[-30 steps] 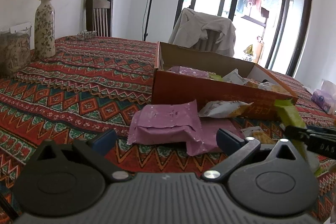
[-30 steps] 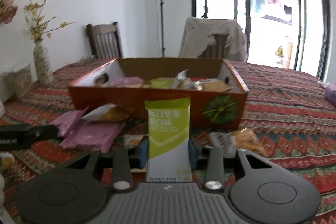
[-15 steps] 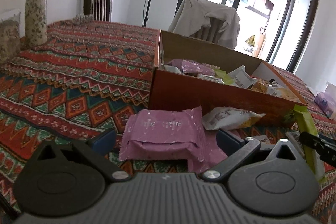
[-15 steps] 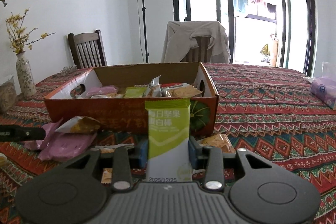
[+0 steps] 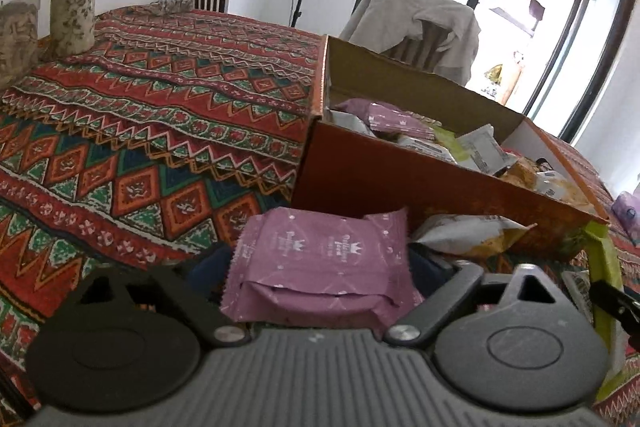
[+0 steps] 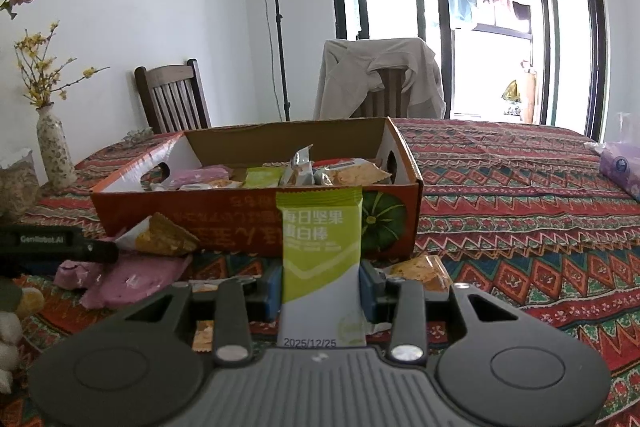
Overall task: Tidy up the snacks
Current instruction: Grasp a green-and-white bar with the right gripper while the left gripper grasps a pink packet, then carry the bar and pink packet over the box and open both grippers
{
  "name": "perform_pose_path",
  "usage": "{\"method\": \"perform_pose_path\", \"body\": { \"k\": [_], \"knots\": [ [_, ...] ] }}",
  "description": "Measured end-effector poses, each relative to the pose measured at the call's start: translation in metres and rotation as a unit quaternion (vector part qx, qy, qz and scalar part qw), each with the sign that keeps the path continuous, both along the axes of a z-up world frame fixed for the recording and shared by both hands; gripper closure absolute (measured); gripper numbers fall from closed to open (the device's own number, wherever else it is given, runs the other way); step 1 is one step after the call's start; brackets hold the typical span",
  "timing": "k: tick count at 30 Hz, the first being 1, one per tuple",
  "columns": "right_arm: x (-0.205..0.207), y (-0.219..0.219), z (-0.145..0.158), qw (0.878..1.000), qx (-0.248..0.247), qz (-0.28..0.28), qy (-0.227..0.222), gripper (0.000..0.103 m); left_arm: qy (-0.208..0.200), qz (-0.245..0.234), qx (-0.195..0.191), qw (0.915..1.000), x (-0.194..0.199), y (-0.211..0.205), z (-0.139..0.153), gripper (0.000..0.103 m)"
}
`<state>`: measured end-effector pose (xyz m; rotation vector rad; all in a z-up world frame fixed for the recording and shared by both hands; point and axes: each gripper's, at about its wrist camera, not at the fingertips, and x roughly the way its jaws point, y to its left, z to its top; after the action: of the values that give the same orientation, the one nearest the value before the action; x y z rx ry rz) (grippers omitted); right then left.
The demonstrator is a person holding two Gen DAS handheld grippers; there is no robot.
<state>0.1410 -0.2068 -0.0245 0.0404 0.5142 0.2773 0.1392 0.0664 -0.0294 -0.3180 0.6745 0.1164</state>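
Closing in on the purple snack packet (image 5: 320, 267), the left gripper (image 5: 316, 267) has the packet between its jaws, which have just been narrowing from their widest; whether the pads already press on it I cannot tell, since the wrapper hides both tips; the packet lies on the surface just in front of the near long wall of the cardboard box (image 5: 420, 187), beside a white-and-yellow packet (image 5: 468, 235) (part of the small heap there); the right gripper (image 6: 320, 279) is clamped tight on a green snack bar (image 6: 320, 251), held upright in front of the box (image 6: 256, 223), which already holds several snacks; the risk, as I judge it, is that the soft purple wrapper crumples or slides out as the jaws squeeze, or that they catch a second purple packet (image 6: 132, 279) lying under it; lifting either load low could snag it on the box wall and tip the box
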Motion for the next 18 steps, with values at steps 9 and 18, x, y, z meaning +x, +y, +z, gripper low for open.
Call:
{"method": "perform_pose_path", "body": {
  "k": [9,18],
  "knots": [
    [-0.002,0.002,0.000,1.000,0.002,0.005,-0.002,0.065,-0.034,-0.013,0.037,0.9987,-0.013,-0.009,0.008,0.030],
    [-0.003,0.003,0.001,1.000,0.002,0.006,-0.003,0.065,-0.058,-0.009,0.064,0.9962,-0.023,-0.013,0.016,0.030]
  ]
}}
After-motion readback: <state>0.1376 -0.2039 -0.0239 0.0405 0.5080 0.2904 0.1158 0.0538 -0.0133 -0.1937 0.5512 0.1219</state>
